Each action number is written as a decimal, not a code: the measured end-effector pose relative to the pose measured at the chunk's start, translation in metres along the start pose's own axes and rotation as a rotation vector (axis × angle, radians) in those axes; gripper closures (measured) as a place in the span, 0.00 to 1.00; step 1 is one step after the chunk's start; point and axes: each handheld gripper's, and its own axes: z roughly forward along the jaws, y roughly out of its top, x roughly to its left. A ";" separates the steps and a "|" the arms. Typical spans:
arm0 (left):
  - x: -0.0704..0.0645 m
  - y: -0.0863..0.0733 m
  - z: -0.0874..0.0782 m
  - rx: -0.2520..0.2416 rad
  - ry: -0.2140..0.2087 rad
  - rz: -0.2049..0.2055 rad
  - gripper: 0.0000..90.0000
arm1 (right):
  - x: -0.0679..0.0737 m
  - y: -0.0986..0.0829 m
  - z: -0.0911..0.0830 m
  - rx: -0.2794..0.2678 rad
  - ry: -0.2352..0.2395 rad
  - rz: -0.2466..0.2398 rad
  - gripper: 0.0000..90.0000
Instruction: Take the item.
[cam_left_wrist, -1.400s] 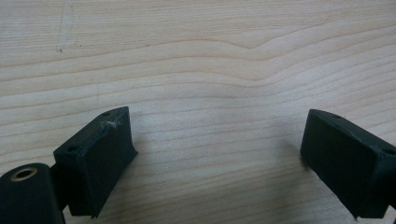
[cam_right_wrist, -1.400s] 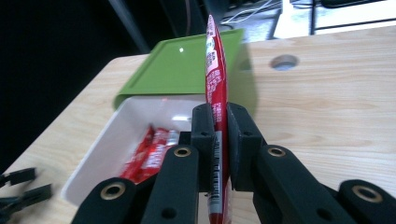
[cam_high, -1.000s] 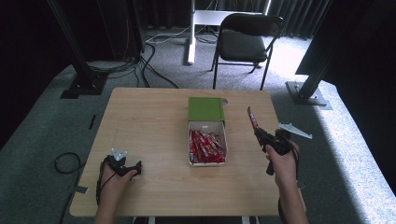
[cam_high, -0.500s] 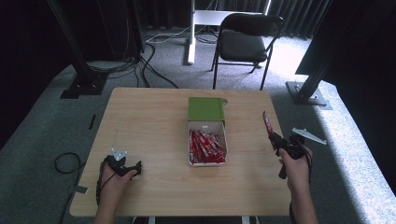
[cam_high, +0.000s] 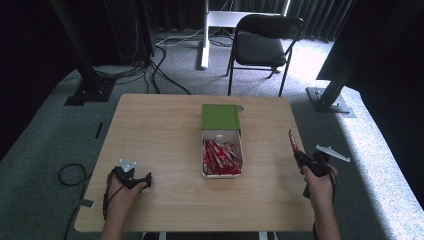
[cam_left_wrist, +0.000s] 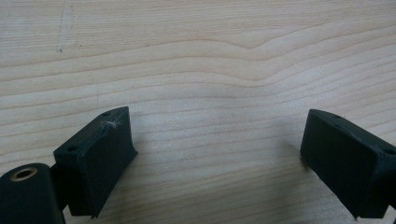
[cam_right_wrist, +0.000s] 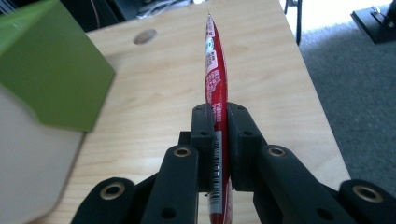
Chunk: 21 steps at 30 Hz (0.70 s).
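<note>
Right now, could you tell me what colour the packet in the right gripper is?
Red with white print; the packet shows best in the right gripper view.

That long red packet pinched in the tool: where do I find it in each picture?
High view: the red packet sticks up from the right gripper, near the table's right edge.
Right gripper view: it stands edge-on at centre, clamped between the jaws.
Left gripper view: bare wooden table between open jaws.
Shared landmark: the green lid of the box.
</note>
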 end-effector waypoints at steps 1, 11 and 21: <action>0.000 0.000 0.000 0.000 0.000 0.000 0.11 | -0.002 -0.003 0.002 0.008 -0.007 0.006 0.91; 0.000 0.000 0.000 0.000 0.000 0.000 0.11 | -0.022 -0.022 0.018 0.055 -0.070 0.022 0.91; 0.000 0.000 0.000 0.000 0.000 0.000 0.11 | -0.026 -0.034 0.030 0.106 -0.116 0.006 0.91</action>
